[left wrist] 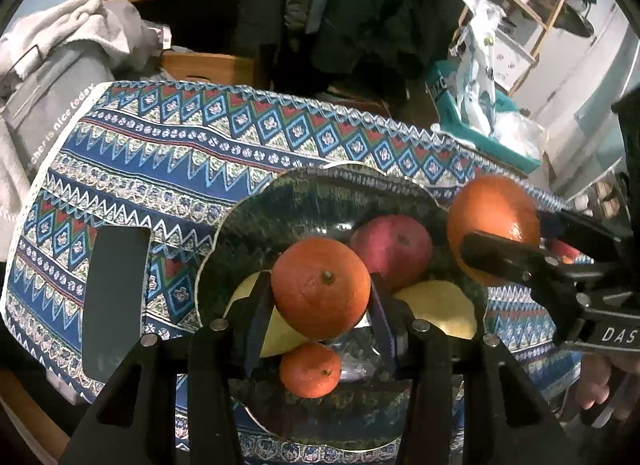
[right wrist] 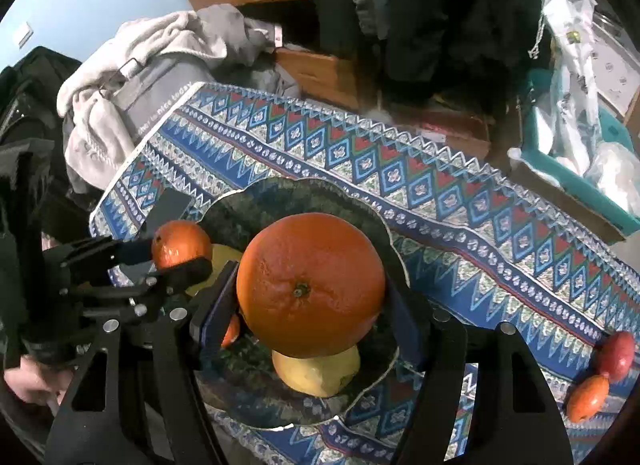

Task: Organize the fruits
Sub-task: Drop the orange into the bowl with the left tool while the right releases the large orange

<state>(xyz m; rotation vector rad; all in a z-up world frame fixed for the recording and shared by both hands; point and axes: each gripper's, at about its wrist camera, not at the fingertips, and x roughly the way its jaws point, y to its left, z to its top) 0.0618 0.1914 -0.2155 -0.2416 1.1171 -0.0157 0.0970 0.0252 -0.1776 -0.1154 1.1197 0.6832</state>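
Both grippers hover over a dark scalloped plate [left wrist: 256, 209] on the patterned table. The left gripper [left wrist: 320, 301] pinches a small orange [left wrist: 320, 287]; the right gripper [right wrist: 310, 297] pinches a large orange [right wrist: 310, 285]. To place them well, lower each into a bare gap beside the red apple [left wrist: 394, 249] and yellow fruit [right wrist: 316, 373], then release gently so nothing rolls.
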